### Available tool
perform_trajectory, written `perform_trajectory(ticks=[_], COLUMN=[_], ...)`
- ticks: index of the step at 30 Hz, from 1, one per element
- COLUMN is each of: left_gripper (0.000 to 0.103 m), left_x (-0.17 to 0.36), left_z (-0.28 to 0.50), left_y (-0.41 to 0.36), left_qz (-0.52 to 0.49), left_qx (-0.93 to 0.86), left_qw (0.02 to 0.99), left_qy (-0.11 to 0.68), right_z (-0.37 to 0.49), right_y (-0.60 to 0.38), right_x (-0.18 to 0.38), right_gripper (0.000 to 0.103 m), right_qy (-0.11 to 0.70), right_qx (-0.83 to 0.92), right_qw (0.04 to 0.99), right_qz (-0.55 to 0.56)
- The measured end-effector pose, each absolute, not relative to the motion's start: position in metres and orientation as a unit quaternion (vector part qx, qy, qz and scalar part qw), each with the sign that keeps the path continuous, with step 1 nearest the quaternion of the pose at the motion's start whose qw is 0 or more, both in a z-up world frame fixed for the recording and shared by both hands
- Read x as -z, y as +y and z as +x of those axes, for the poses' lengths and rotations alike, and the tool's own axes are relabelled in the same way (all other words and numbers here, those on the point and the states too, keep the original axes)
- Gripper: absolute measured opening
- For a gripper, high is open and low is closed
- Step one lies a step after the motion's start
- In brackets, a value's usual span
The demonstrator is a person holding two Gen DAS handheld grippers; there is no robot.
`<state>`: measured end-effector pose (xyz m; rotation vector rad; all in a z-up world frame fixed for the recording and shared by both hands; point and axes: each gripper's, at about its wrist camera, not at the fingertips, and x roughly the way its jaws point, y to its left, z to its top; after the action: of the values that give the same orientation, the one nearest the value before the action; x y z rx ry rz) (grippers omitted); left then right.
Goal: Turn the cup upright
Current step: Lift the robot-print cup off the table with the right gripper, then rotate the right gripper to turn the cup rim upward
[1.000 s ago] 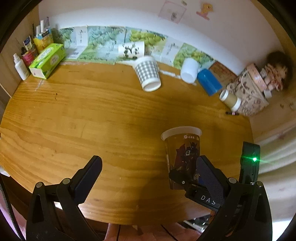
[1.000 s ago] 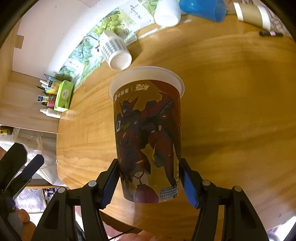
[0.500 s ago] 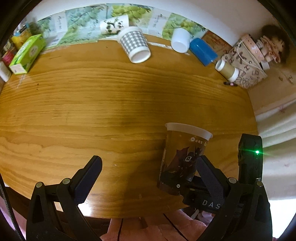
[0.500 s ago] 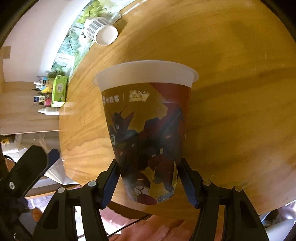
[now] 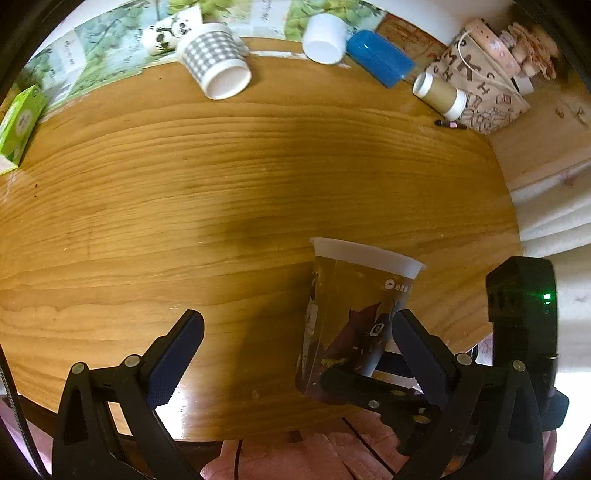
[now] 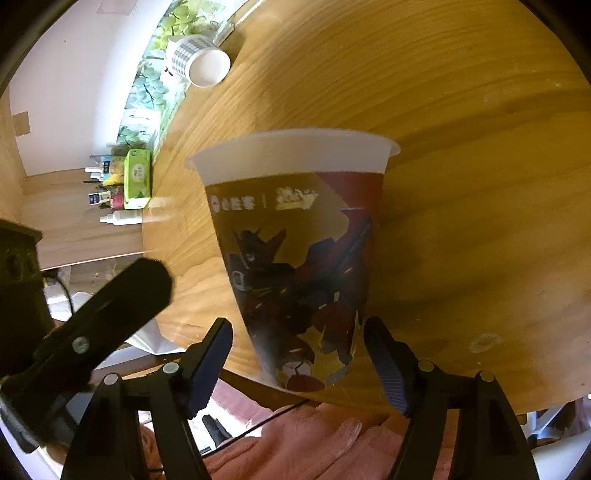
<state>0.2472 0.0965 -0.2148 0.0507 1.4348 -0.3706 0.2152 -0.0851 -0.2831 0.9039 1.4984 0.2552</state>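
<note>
A tall paper cup [image 6: 299, 258] with a red robot print and white rim stands upright near the front edge of the wooden table [image 6: 461, 147]. My right gripper [image 6: 299, 354] is open, its fingers apart on either side of the cup's base with gaps showing. In the left wrist view the same cup [image 5: 351, 314] stands at lower right with the right gripper's fingers around its base. My left gripper [image 5: 295, 347] is open and empty, just left of the cup above the table's front edge.
At the back of the table [image 5: 258, 166] lie a checked cup [image 5: 214, 59] on its side, a white cup [image 5: 325, 35], a blue cup [image 5: 380, 57], a brown tube [image 5: 439, 92] and a patterned bag [image 5: 480, 88]. A green tissue box [image 5: 18, 125] sits far left.
The right gripper's fingers have opened away from the cup, which now stands on the table. Both cameras tilted further down toward the tabletop.
</note>
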Motion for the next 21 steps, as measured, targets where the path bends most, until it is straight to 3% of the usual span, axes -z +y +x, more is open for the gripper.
perform_trajectory(ticks=[21], left_gripper=[0.102], left_x=[0.248], left_z=[0.258], left_y=[0.054], left_qz=[0.023], left_qx=[0.153], left_qw=[0.700], left_qy=[0.698], right_z=[0.179], right_y=[-0.175], right_x=[0.279], right_gripper=[0.081], right_qy=[0.635], right_qx=[-0.069], right_qw=[0.626], right_qz=[0.448])
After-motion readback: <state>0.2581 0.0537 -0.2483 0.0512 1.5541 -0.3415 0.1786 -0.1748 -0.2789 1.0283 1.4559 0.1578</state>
